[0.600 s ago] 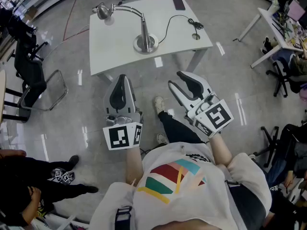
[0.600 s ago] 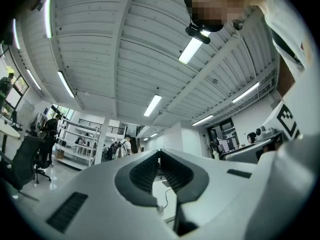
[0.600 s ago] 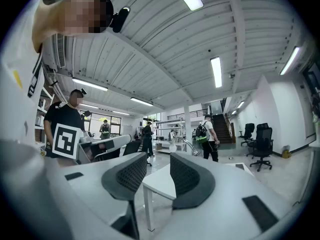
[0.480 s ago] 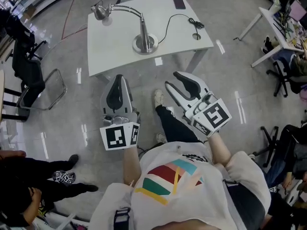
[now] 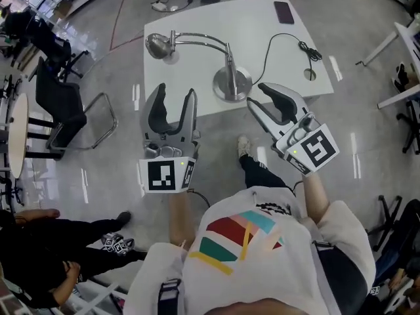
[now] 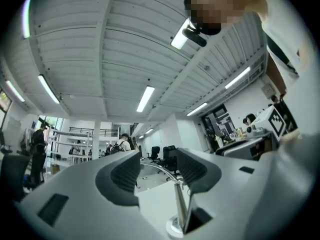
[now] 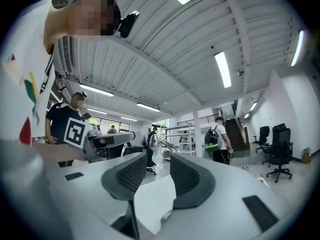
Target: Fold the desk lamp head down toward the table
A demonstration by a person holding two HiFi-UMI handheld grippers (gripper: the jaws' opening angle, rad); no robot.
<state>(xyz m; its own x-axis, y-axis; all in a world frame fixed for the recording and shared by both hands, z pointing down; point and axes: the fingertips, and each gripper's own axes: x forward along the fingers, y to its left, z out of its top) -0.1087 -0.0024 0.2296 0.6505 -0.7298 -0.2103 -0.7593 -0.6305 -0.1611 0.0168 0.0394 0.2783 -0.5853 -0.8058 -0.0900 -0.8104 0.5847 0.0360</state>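
Both our left gripper (image 5: 176, 94) and right gripper (image 5: 257, 96) hang spread and empty near the table (image 5: 197, 18) edge, we judge lined up to reach the lamp head (image 5: 157, 45).

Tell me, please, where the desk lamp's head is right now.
In the head view the lamp head hangs over the white table's left end, on the curved arm from the base, beyond the left tongs.
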